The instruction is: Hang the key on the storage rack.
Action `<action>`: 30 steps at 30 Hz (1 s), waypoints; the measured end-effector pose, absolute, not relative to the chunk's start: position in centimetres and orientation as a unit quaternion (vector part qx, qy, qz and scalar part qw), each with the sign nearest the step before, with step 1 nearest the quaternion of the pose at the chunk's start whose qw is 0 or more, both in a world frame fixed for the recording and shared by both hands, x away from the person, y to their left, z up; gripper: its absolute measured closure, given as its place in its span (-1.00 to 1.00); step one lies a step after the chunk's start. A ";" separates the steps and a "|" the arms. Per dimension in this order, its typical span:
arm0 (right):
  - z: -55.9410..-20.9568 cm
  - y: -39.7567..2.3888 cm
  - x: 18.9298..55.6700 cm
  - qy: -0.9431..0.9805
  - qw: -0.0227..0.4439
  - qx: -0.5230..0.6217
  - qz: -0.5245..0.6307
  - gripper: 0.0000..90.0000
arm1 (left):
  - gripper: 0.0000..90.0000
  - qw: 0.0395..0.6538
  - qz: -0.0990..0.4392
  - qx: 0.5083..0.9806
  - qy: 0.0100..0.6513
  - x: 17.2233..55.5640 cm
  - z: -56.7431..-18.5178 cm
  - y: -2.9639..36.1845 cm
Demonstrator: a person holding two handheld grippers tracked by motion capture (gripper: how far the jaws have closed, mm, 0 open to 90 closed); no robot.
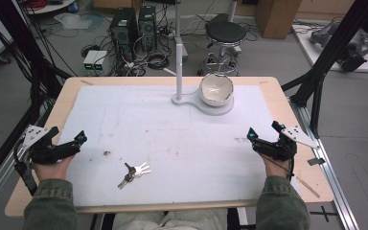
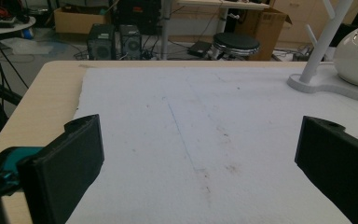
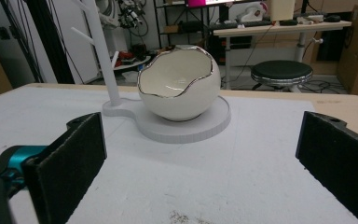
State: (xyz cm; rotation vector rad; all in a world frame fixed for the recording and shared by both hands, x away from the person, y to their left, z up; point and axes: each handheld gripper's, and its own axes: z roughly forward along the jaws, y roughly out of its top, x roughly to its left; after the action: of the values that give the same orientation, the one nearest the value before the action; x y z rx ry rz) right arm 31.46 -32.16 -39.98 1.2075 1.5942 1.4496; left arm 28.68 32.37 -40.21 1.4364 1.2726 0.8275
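A bunch of keys [image 1: 134,172] lies on the white mat [image 1: 172,139] near the table's front, left of centre. A white egg-shaped bowl [image 1: 216,89] [image 3: 179,84] [image 2: 356,56] with a silver jagged rim rests on a white stand base [image 1: 211,106] [image 3: 186,126], from which a white branched post [image 1: 178,48] [image 3: 100,51] [image 2: 321,42] rises. My left gripper [image 1: 67,136] [image 2: 200,163] hovers open at the mat's left edge, nothing between its jaws. My right gripper [image 1: 264,132] [image 3: 200,163] stands open at the mat's right edge, jaws wide and bare, facing the bowl.
The wooden table [image 1: 287,110] ends close behind both hands. Black frame struts [image 1: 330,52] rise at the right and cables hang at the left. On the floor behind stand a black stool [image 1: 225,36], computer towers [image 1: 124,28] and cardboard boxes.
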 end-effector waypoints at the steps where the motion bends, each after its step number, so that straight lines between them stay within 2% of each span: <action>1: -40.0 -32.2 31.5 0.610 0.331 0.460 0.554 -0.99 | -0.96 0.503 0.343 0.594 0.526 28.7 -40.2 32.3; 30: -40.1 -31.8 31.6 0.621 0.324 0.455 0.550 -0.99 | -0.96 0.516 0.293 0.641 0.487 29.1 -39.5 29.5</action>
State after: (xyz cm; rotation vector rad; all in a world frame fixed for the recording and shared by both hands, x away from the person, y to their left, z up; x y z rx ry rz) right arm 31.61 -31.79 -40.11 1.1927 1.6284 1.4427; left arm 29.13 29.49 -39.49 1.5392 1.1707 0.7030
